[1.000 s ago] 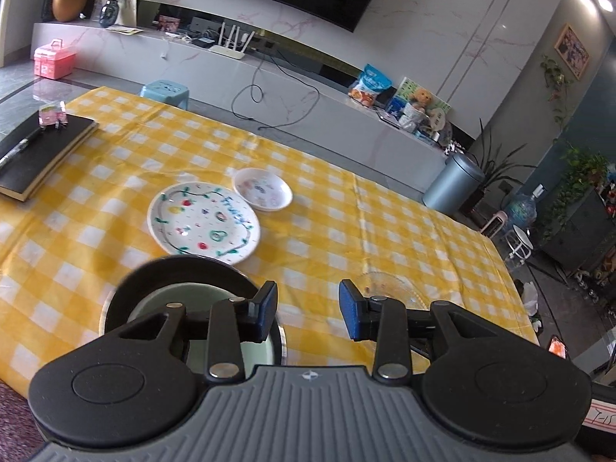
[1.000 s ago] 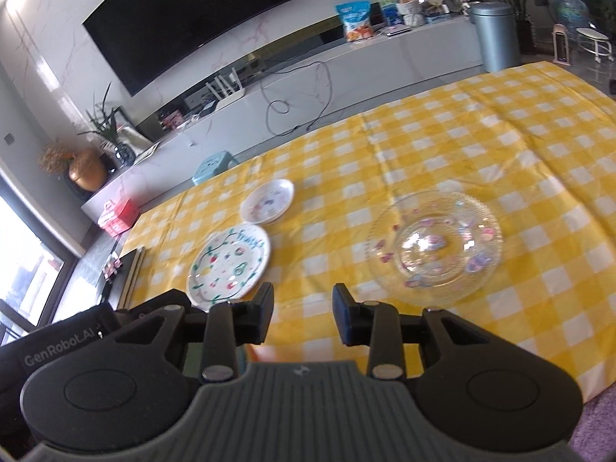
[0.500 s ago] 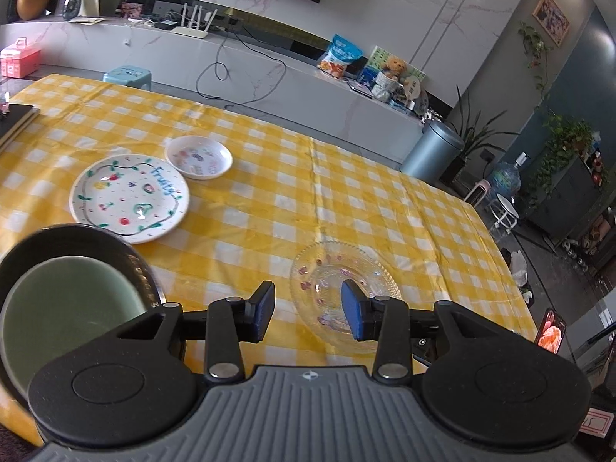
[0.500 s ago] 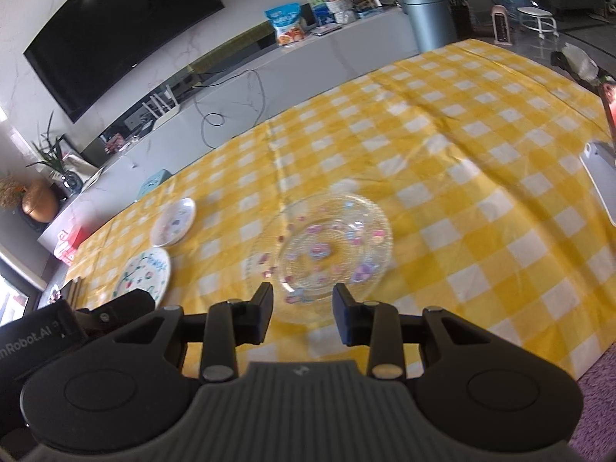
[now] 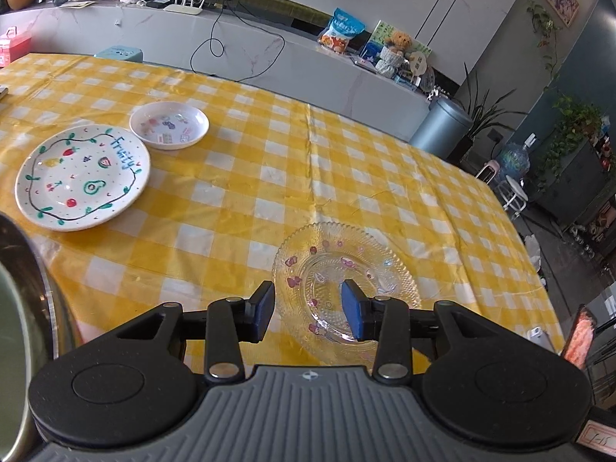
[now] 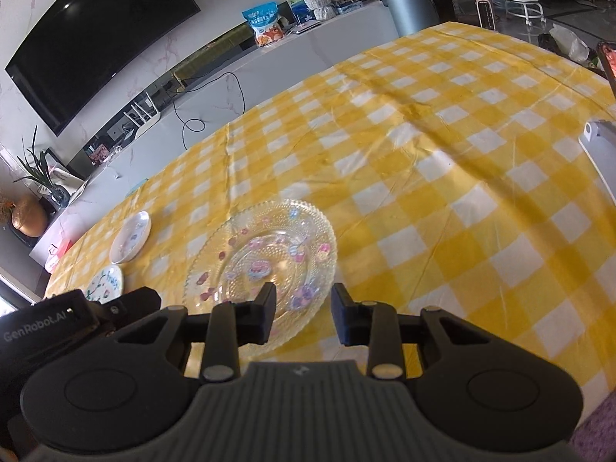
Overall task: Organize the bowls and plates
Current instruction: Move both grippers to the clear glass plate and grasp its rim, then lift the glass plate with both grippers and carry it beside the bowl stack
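A clear glass plate (image 5: 344, 269) with pink stickers lies on the yellow checked cloth near the table's front edge. My left gripper (image 5: 308, 310) hovers open over the plate's near left rim and grips nothing. My right gripper (image 6: 304, 317) hangs over the near right rim of the same glass plate (image 6: 261, 258); its jaws are closing, with no pad pressing on anything. Further left sit a white fruit-painted plate (image 5: 82, 177) and a small white bowl (image 5: 169, 125). A dark bowl with a green inside (image 5: 23, 308) is cut off at the left edge.
The table's right edge drops off just past the glass plate. A white device (image 6: 600, 154) lies at the cloth's right side. A grey bin (image 5: 439, 127) and a long white counter (image 5: 269, 54) stand behind the table. The left gripper's body (image 6: 77, 315) shows beside my right one.
Both grippers have swung right and dropped lower, bringing the glass plate under their fingers. The dark bowl has slid to the left view's edge. The right jaws have narrowed slightly.
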`<action>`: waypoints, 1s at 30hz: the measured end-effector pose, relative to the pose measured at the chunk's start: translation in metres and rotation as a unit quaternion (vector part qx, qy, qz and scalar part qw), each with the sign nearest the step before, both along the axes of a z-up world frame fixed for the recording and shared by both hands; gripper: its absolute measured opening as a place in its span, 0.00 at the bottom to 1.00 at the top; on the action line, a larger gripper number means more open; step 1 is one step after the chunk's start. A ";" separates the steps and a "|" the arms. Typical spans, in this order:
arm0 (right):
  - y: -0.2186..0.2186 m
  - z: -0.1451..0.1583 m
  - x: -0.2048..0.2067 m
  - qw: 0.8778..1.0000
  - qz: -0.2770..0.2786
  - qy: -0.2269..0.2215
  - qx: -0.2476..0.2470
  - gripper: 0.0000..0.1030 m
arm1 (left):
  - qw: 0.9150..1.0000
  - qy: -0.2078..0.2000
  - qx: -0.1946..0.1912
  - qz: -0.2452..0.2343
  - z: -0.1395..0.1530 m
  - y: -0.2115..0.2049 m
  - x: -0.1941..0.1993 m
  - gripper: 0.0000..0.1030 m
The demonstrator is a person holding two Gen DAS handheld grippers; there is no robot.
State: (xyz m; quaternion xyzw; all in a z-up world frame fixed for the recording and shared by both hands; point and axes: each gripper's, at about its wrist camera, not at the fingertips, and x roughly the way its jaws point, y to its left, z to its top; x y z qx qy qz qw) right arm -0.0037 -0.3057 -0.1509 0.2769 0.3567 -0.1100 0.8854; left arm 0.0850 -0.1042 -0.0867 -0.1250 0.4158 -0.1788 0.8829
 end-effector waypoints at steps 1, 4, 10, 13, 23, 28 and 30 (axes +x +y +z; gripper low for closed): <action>-0.003 -0.002 0.002 1.000 -0.002 -0.002 -0.002 0.26 | 1.000 0.001 0.001 -0.001 -0.003 -0.001 0.002 0.44; -0.011 -0.009 0.009 1.000 -0.005 -0.010 -0.004 0.21 | 1.000 -0.007 0.007 -0.002 -0.011 -0.003 0.008 0.43; -0.022 -0.021 0.022 1.000 -0.008 -0.016 -0.003 0.17 | 1.000 -0.014 0.012 0.001 -0.022 -0.005 0.021 0.35; -0.024 -0.025 0.027 1.000 -0.009 -0.019 -0.002 0.17 | 1.000 -0.018 0.010 0.002 -0.028 -0.007 0.028 0.33; -0.030 -0.034 0.040 0.999 -0.011 -0.035 0.005 0.15 | 1.000 -0.020 0.020 -0.008 -0.043 -0.011 0.041 0.32; -0.032 -0.036 0.041 0.999 -0.016 -0.041 0.011 0.13 | 1.000 -0.026 0.012 -0.012 -0.044 -0.011 0.044 0.27; -0.030 -0.036 0.042 0.999 -0.015 -0.040 0.008 0.10 | 0.999 -0.027 0.013 -0.013 -0.045 -0.011 0.044 0.23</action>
